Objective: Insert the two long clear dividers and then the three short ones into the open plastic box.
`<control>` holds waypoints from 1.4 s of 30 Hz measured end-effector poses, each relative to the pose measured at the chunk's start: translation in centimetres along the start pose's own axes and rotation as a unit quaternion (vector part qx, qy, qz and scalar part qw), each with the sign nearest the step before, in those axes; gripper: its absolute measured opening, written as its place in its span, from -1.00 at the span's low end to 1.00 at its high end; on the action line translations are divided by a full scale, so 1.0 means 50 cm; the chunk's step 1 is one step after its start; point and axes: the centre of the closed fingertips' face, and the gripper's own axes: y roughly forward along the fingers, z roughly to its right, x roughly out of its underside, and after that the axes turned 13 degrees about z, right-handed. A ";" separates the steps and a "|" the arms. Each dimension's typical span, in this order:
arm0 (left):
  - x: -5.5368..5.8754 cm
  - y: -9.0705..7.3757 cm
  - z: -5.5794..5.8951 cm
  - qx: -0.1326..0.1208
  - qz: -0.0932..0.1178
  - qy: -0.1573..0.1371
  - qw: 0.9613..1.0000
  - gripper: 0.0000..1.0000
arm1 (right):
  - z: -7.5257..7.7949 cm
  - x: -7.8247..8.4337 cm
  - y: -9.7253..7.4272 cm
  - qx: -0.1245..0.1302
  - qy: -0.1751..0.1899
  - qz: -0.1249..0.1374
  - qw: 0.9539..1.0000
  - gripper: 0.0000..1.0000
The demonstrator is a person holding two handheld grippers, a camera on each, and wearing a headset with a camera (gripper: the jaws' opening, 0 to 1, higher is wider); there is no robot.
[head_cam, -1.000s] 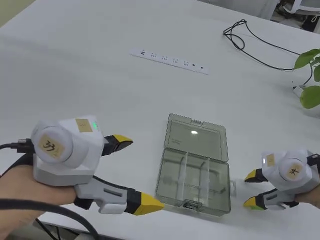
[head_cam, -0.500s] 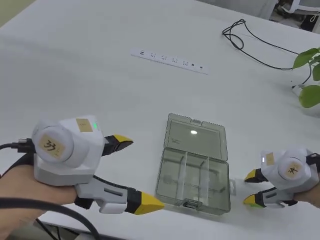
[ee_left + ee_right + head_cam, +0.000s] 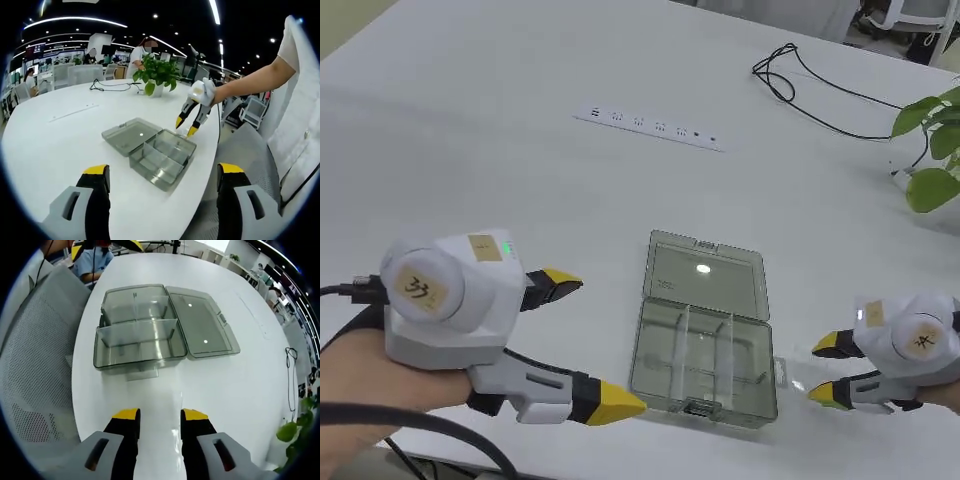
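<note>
The open plastic box (image 3: 703, 385) sits close to the near edge of the desk (image 3: 470, 120), between the two tongs. Its lid (image 3: 708, 272) lies folded back flat on the far side, and the latch edge faces the person. Two clear dividers (image 3: 681, 338) stand upright in the base, their long axes running from latch edge to hinge. A loose clear piece (image 3: 785, 373) lies flat on the desk just beside the box's right wall.

The right tongs (image 3: 825, 370) hover near that piece – jaws released, a moderate gap, nothing seen between them. The left tongs (image 3: 588, 342) hang left of the box, jaws spread wide and empty.

There is little margin in front of the box, with broad bare desk to its left and beyond the lid. A power strip (image 3: 650, 127), a black cable (image 3: 810, 85) and a potted plant (image 3: 925, 140) lie well apart – all on the far side. The surface is white and smooth. The left gripper view shows an open office with ceiling strip lights.
</note>
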 end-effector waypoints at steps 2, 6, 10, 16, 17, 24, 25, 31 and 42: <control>-0.004 0.001 0.001 0.000 0.001 0.000 1.000 0.80 | 0.000 -0.007 -0.011 0.009 0.001 0.004 1.000 -0.34; -0.012 0.006 0.007 0.003 0.002 -0.005 1.000 0.78 | -0.006 -0.027 -0.032 0.024 -0.001 0.015 1.000 -0.34; -0.024 0.013 0.011 0.003 0.006 -0.015 1.000 0.74 | -0.014 -0.052 -0.059 0.038 -0.016 0.022 0.999 -0.34; -0.046 0.029 0.021 0.004 0.015 -0.042 0.999 0.66 | -0.029 -0.104 -0.097 0.057 -0.033 0.039 0.997 -0.34; -0.049 0.032 0.024 0.005 0.016 -0.046 0.999 0.64 | -0.031 -0.111 -0.101 0.059 -0.034 0.042 0.997 -0.34; -0.078 0.058 0.047 0.015 0.033 -0.087 0.996 0.52 | -0.047 -0.172 -0.133 0.076 -0.046 0.063 0.994 -0.34; -0.082 0.061 0.050 0.017 0.036 -0.090 0.995 0.48 | -0.049 -0.178 -0.135 0.077 -0.049 0.065 0.994 -0.34; -0.099 0.081 0.065 0.027 0.039 -0.131 0.990 0.25 | -0.061 -0.222 -0.153 0.091 -0.060 0.075 0.991 -0.34; -0.126 0.115 0.110 0.055 0.052 -0.225 0.971 -0.08 | -0.087 -0.293 -0.168 0.097 -0.088 0.088 0.987 -0.34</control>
